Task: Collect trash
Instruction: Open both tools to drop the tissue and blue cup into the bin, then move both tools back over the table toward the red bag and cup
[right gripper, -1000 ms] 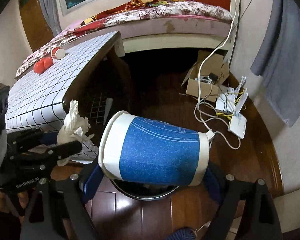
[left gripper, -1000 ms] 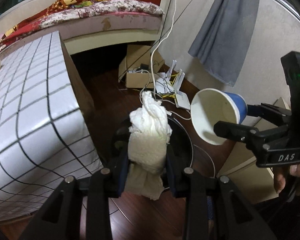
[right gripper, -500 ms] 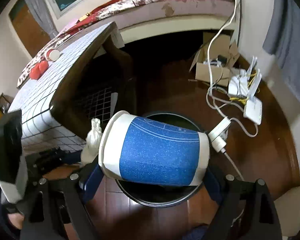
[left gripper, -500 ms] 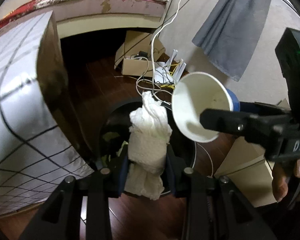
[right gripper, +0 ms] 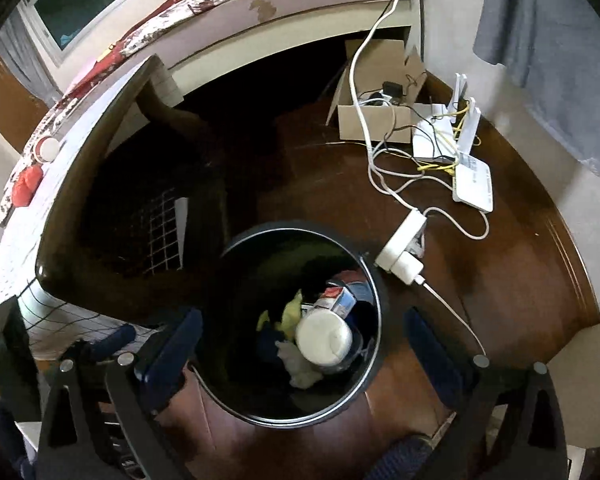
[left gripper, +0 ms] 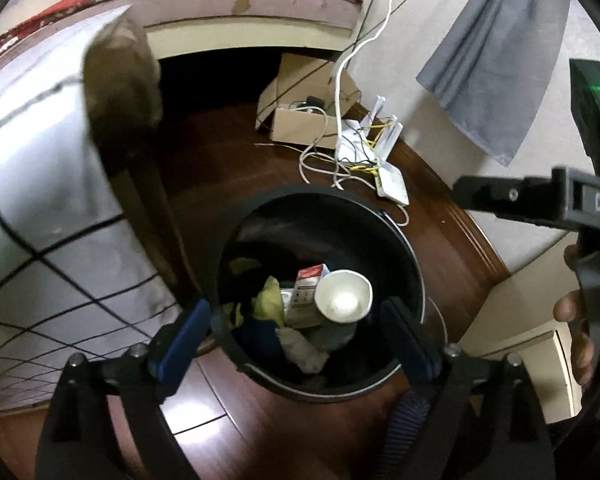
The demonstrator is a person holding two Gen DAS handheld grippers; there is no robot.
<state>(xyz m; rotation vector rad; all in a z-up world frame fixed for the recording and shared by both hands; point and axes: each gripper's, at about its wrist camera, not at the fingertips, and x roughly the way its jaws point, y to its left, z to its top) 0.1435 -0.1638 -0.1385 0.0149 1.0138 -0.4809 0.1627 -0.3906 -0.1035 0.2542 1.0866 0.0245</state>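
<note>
Inside the black bin (left gripper: 404, 240), a white paper cup (left gripper: 344, 298) lies mouth-up

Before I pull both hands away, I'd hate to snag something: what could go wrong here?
The white cable and its plug block lie right beside the bin; the right hand-held gripper could catch them. The table edge sits close beside the left hand-held gripper, easy to knock.
</note>
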